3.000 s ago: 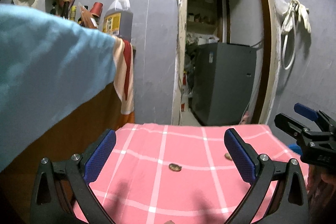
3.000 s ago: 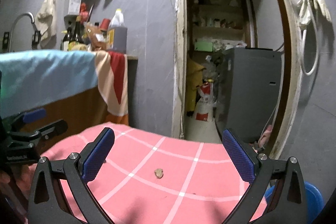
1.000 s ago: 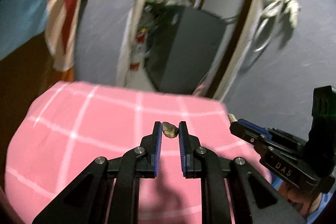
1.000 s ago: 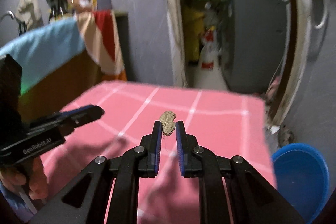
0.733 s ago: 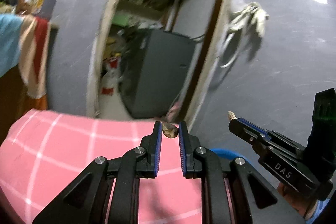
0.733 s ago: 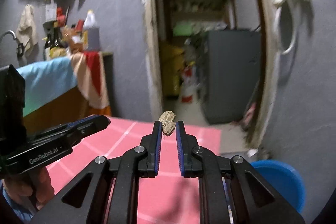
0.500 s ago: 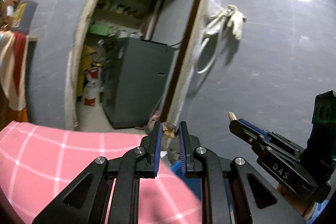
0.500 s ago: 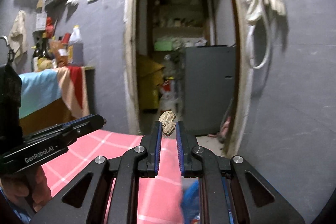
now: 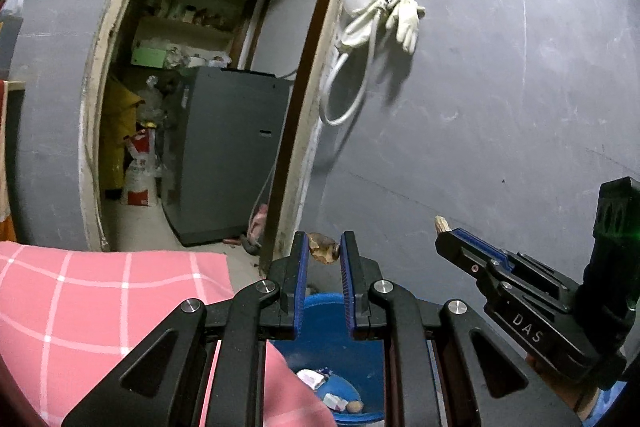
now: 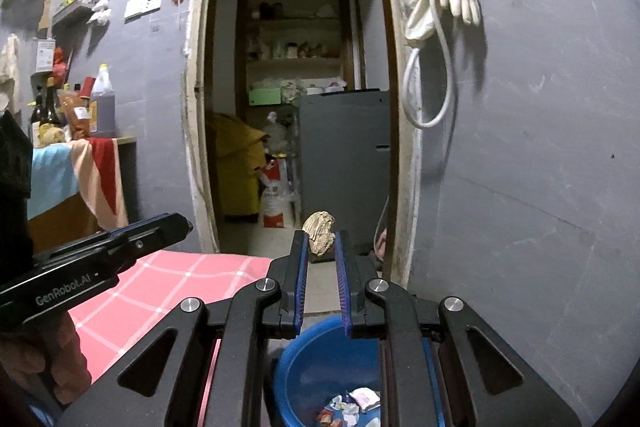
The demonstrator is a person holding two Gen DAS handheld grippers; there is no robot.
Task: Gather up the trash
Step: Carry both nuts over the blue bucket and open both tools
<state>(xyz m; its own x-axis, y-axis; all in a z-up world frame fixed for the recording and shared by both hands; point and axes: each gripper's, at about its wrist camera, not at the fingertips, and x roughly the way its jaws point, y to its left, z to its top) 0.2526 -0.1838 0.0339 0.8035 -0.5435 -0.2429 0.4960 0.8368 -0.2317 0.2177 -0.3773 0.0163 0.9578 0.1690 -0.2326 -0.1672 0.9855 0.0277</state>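
your grippers' own frames cover most of the blue bin (image 9: 320,339), so you see only part of its rim and a few scraps (image 10: 352,405) too small to name. the pink cloth (image 9: 100,303) runs off the left edge. shelf items (image 10: 296,49) past the doorway are too dim to identify.

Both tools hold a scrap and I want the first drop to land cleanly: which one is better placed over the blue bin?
Probably the right tool. In its own view the blue bin opens squarely beneath its scrap. The left tool, with its scrap, sees the pink cloth overlapping the bin's near edge.
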